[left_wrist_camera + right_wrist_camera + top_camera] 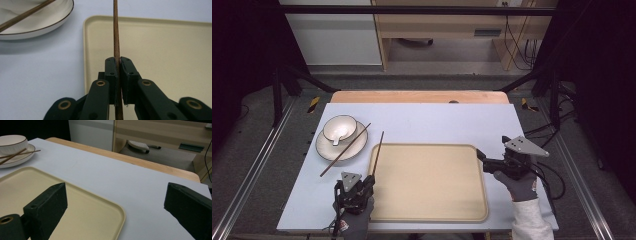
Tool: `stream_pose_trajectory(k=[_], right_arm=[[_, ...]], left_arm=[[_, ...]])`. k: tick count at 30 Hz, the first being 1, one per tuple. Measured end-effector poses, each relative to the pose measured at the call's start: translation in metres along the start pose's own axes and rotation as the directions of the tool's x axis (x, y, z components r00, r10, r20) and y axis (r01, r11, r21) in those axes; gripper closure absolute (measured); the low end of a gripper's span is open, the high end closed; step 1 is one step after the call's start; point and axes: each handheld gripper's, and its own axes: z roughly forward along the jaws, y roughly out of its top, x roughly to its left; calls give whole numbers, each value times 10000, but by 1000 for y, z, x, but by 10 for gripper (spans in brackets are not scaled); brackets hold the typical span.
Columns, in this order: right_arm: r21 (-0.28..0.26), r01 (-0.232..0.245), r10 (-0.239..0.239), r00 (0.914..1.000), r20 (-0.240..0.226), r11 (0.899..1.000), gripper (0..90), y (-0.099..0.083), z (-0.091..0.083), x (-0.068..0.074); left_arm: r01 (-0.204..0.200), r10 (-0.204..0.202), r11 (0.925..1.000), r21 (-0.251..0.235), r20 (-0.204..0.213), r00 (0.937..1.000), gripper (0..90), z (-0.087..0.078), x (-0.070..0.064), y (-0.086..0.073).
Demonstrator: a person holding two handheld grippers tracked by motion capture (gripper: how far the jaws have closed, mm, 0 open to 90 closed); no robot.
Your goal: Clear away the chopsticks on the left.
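Two chopsticks are to be seen on the desk [422, 117], and they stand at different stages. One chopstick [116, 37] is clamped between the closed jaws of the left claw [371, 181], near its lower end; its shaft runs forward and up along the left rim of the beige tray [432, 210], roughly over that rim rather than lying flat inside. The second chopstick [344, 150] is left untouched: it rests slanted across the white plate [324, 147], leaning on the rim of the bowl [339, 127] that stands on that plate, with its lower end out on the desk. A white spoon appears to lie in the bowl.

The right claw [479, 154] is held released, jaws wide apart and empty, beside the right edge of the tray; nothing is touched by it.

Judged from this, the work is taken to be the moving of the tableware onto the tray, and it is at an early stage. Nothing is yet set down inside the tray. The held chopstick remains to be laid down and let go, and the second chopstick, the plate and the bowl remain to be fetched.
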Motion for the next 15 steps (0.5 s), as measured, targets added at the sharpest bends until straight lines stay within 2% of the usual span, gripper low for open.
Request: stream_pose_trajectory(k=[8, 15], right_arm=[[23, 34, -34, 10000, 21, 10000, 50, 0, 1, 0], [94, 67, -67, 10000, 29, 9999, 50, -1, 2, 1]], left_arm=[[-87, 100, 9992, 402, -335, 9994, 844, 8, 0, -9], [-128, 162, 9973, 725, -471, 9988, 844, 12, 0, -13]])
